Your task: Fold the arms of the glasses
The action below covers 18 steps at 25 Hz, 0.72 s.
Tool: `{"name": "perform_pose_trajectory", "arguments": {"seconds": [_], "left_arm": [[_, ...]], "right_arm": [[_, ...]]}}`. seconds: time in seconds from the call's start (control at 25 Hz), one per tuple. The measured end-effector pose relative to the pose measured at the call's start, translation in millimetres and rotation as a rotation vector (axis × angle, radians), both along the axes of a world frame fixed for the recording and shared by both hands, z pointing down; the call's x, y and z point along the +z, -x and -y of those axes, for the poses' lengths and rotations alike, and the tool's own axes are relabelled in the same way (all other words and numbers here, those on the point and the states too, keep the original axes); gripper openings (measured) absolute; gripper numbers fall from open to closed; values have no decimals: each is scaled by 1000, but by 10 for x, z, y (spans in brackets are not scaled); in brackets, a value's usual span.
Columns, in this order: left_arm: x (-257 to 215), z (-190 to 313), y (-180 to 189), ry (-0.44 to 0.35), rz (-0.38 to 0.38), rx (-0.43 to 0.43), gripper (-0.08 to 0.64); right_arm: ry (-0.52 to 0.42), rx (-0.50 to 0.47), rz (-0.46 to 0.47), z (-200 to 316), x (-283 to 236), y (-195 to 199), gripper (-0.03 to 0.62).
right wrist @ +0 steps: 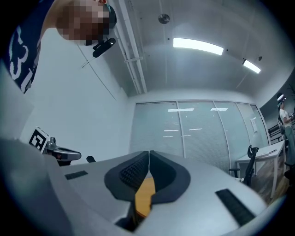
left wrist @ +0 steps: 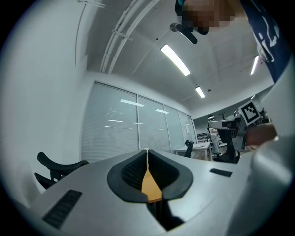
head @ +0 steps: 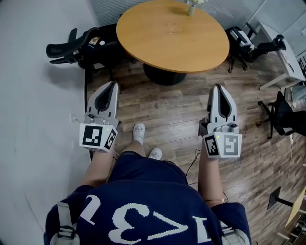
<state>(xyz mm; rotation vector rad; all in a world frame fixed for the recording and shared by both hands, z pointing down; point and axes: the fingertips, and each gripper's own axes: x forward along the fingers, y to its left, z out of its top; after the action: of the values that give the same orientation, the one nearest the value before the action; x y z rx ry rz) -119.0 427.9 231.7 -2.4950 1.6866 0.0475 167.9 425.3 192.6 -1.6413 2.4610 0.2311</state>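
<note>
Where the round wooden table (head: 191, 50) is standing at the top of the head view, the glasses (head: 173, 29) are possibly showing as a faint pale glint near the middle of its top. The glint is too small to tell for certain, and it is lying well apart from both grippers. Left gripper (head: 114, 86): being held low over the wooden floor (head: 167, 110), short of the table, jaws pressing together tip to tip with nothing between them, as its own view is showing. Right gripper (head: 217, 87): being held level with the other on the opposite side, jaws likewise closing flat on each other and pinching nothing. Marker cubes (head: 97, 137): one riding at the rear of each gripper, nearest the person. Small vase with pale flowers (head: 191, 7): standing at the far edge of the tabletop. Black office chairs: one (head: 71, 48) sitting at the table's left beside the white wall (head: 28, 95), another (head: 241, 40) at its right, near a white desk (head: 287, 62). White shoes (head: 139, 131): resting on the floor between the grippers. Navy shirt with white numerals (head: 148, 210): filling the lower part of the head view. Glazed partition with blinds (right wrist: 198, 129) and ceiling strip lights (right wrist: 198, 44): showing beyond the jaws in the gripper views.
</note>
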Motion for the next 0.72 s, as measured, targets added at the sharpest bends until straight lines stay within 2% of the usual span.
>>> {"name": "perform_pose_trajectory", "arguments": {"seconds": [0.28,0.72], "left_arm": [[44,547,78,-12,-3,55,21],[-134,2066,611,-46,-34,179,21]], "right_arm": [[3,1,-3,474,24,233,28],[-3,73,-8,1775,-110,1013,28]]}}
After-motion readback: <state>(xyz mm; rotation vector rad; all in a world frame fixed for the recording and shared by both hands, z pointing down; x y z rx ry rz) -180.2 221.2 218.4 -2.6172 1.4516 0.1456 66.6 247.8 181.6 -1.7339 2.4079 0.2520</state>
